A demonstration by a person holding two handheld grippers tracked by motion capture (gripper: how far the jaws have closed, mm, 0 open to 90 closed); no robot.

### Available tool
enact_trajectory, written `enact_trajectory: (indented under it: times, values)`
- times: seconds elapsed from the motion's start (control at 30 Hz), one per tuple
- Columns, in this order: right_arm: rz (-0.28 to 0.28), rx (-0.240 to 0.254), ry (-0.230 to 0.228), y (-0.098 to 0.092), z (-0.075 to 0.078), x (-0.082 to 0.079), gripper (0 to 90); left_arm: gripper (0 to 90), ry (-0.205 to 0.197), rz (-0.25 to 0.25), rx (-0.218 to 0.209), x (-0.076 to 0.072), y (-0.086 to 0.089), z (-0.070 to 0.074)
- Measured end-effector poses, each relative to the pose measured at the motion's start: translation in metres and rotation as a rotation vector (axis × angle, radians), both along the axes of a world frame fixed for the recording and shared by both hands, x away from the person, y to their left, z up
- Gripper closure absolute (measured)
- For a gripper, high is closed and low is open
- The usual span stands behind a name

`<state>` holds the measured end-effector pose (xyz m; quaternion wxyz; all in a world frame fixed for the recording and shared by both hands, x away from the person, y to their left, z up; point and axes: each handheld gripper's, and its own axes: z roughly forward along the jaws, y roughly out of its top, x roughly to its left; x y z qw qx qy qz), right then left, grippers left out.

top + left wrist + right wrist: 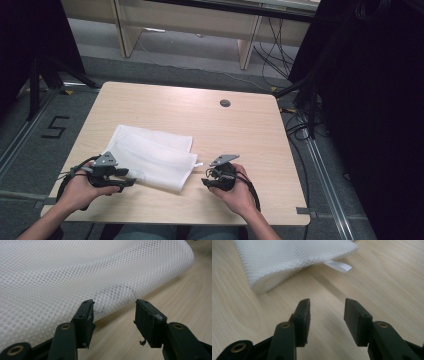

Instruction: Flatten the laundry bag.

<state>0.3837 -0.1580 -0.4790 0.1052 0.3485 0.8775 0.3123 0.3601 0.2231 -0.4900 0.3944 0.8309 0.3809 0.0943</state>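
A folded white mesh bag [152,155] lies flat on the left half of the wooden table [240,135]. My left gripper [126,178] rests at the bag's near left edge. In the left gripper view, the left gripper [113,302] is open, its tips right at the rim of the mesh bag [75,272], with nothing pinched. My right gripper [205,181] sits just right of the bag's near corner. Seen from the right gripper view, the right gripper [327,301] stands open over bare wood, a short way from the mesh bag [287,257] and its white ribbon tab [338,265].
A round cable hole [225,103] sits near the table's far edge. Black stands and cables [305,105] crowd the right side of the table. Pale desk legs [247,47] stand behind, and a floor mark "5" [55,127] lies to the left.
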Motion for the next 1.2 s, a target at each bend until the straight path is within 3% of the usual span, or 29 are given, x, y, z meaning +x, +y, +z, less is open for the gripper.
enact_trajectory:
  times: [0.07,0.13,0.2,0.37,0.4,0.43,0.47,0.5,0.6,0.7,0.73,0.87,0.9,0.93,0.97,1.03,1.1,1.2]
  values:
    - [-0.006,0.015,0.016,0.000,0.000,0.001,57.3,49.6,0.006,-0.015,-0.002,0.000,0.001,-0.001]
    - [-0.010,0.023,-0.003,0.001,-0.003,0.002,57.4,51.4,0.013,-0.031,0.002,0.000,0.002,-0.001]
    - [0.000,0.009,0.013,0.000,-0.001,0.004,57.4,52.4,0.025,-0.031,0.002,0.000,0.001,-0.002]
    - [0.001,0.010,-0.024,0.005,0.004,0.011,58.3,61.2,0.023,-0.079,0.000,-0.002,-0.010,-0.003]
    - [0.013,0.003,-0.042,0.010,0.010,0.016,59.3,66.6,0.027,-0.102,0.012,-0.003,-0.012,-0.003]
    - [0.013,0.003,-0.042,0.010,0.010,0.016,59.3,66.6,0.033,-0.127,0.047,-0.003,-0.014,-0.004]
    - [-0.005,-0.003,-0.013,0.012,0.016,0.016,59.9,69.3,0.032,-0.145,0.045,-0.006,-0.019,-0.005]
    - [-0.008,-0.003,-0.030,0.014,0.019,0.019,61.1,71.9,0.026,-0.172,0.072,-0.007,-0.021,-0.005]
    - [-0.030,0.011,-0.033,0.021,0.026,0.026,63.0,77.5,0.019,-0.211,0.099,-0.010,-0.029,-0.004]
    - [-0.020,-0.009,-0.021,0.031,0.029,0.039,63.3,81.4,0.018,-0.243,0.121,-0.010,-0.036,-0.005]
    - [-0.019,0.002,-0.014,0.041,0.029,0.051,62.9,82.0,0.029,-0.240,0.119,-0.008,-0.039,-0.006]
    - [0.007,-0.018,-0.007,0.051,0.029,0.068,61.3,83.2,0.029,-0.240,0.128,-0.005,-0.041,-0.006]
    - [0.010,-0.015,0.026,0.059,0.029,0.078,60.6,83.7,0.033,-0.237,0.122,-0.005,-0.042,-0.007]
    - [0.010,-0.015,0.026,0.059,0.029,0.078,60.6,83.7,0.036,-0.233,0.117,-0.005,-0.043,-0.007]
    - [0.018,-0.022,0.024,0.063,0.028,0.083,60.0,83.8,0.034,-0.233,0.125,-0.003,-0.043,-0.008]
    - [0.030,-0.052,0.067,0.070,0.025,0.094,58.6,83.8,0.032,-0.262,0.155,-0.001,-0.042,-0.008]
    - [0.025,-0.066,0.095,0.076,0.021,0.099,57.9,83.8,0.039,-0.231,0.125,-0.001,-0.045,-0.010]
    - [0.049,-0.090,0.111,0.084,0.012,0.108,57.3,84.1,0.047,-0.231,0.127,-0.001,-0.046,-0.011]
